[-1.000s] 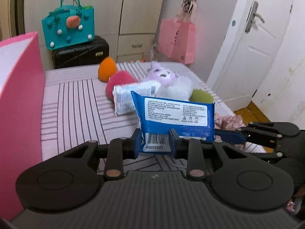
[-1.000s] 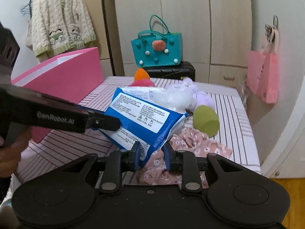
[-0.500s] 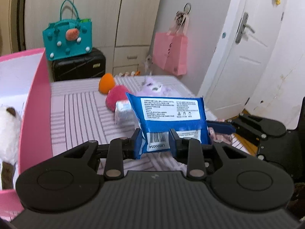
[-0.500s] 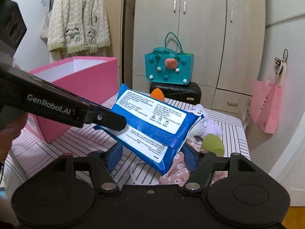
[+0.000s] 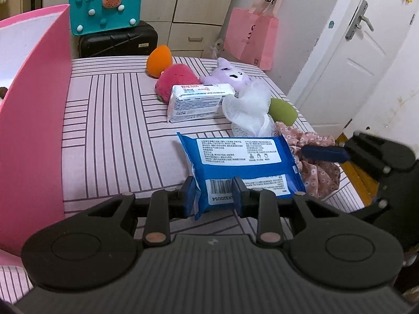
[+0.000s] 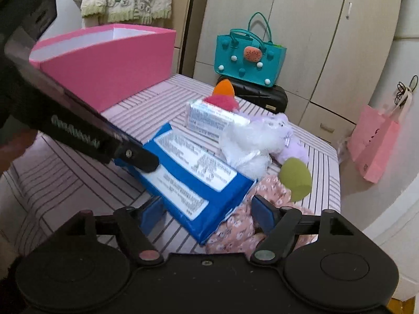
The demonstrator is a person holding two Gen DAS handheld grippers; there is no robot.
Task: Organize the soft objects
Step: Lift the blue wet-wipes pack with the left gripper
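Observation:
My left gripper (image 5: 213,192) is shut on the near edge of a blue wipes pack (image 5: 241,162), held over the striped bed (image 5: 110,120); the pack also shows in the right wrist view (image 6: 193,183). My right gripper (image 6: 209,209) is open, its fingers either side of the pack's corner and apart from it. Further back lie a white wipes pack (image 5: 199,102), a red plush (image 5: 175,81), an orange plush (image 5: 158,60), a purple plush (image 5: 230,74), a white mesh puff (image 5: 248,112), a green plush (image 5: 282,111) and floral cloth (image 5: 314,167).
A tall pink box (image 5: 31,120) stands at the bed's left edge, open at the top. A teal bag (image 5: 104,7) sits on a black suitcase (image 5: 117,43) behind the bed. A pink paper bag (image 5: 251,39) hangs at the wall; a white door (image 5: 348,60) is right.
My right gripper has let go of the blue pack and opened wide. My left gripper keeps hold of the pack and has lowered it toward the bed.

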